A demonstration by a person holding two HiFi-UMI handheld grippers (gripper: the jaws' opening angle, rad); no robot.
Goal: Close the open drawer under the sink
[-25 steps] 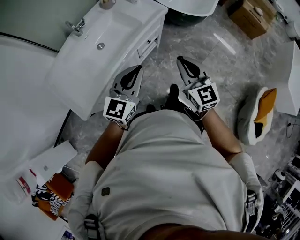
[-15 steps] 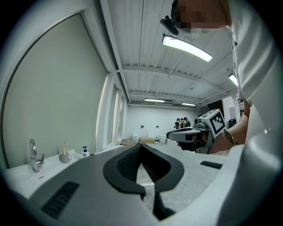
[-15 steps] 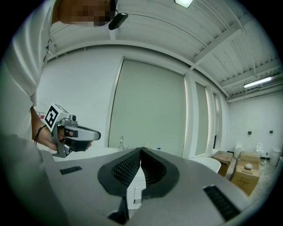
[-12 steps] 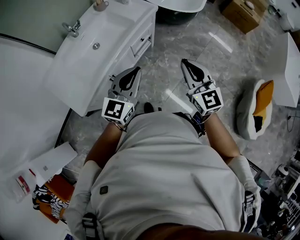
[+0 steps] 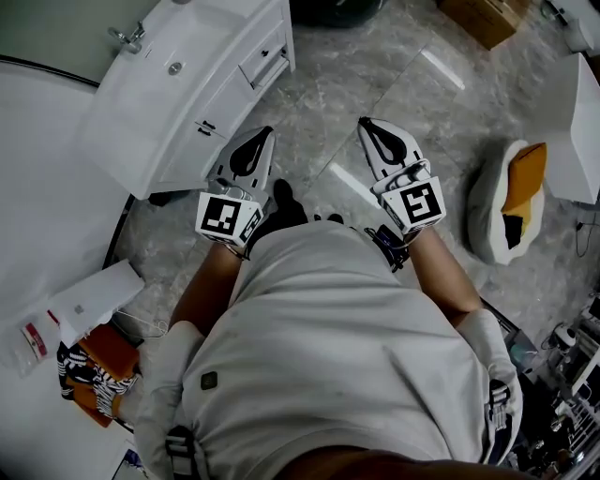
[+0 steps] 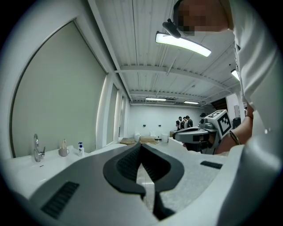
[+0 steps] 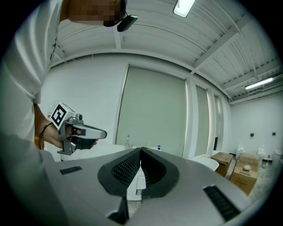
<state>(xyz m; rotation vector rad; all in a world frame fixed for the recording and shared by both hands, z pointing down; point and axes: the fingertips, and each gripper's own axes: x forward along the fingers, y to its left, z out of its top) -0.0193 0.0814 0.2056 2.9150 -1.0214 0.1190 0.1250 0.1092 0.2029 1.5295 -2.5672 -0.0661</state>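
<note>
The left tongs (image 5: 264,137) and right tongs (image 5: 367,125) are both closed tip to tip and hold nothing. They sit side by side at frame centre above the grey marbled floor (image 5: 375,75). The white sink cabinet (image 5: 230,94) stands upper left, apart from both tongs. Its white handled drawer front (image 5: 263,58) appears flush.

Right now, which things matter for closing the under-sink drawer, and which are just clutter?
Job:
drawer
sink cabinet
left gripper, shut, empty
right gripper, shut, empty

Clutter:
cardboard box
white-and-orange bundle
white paper
</note>
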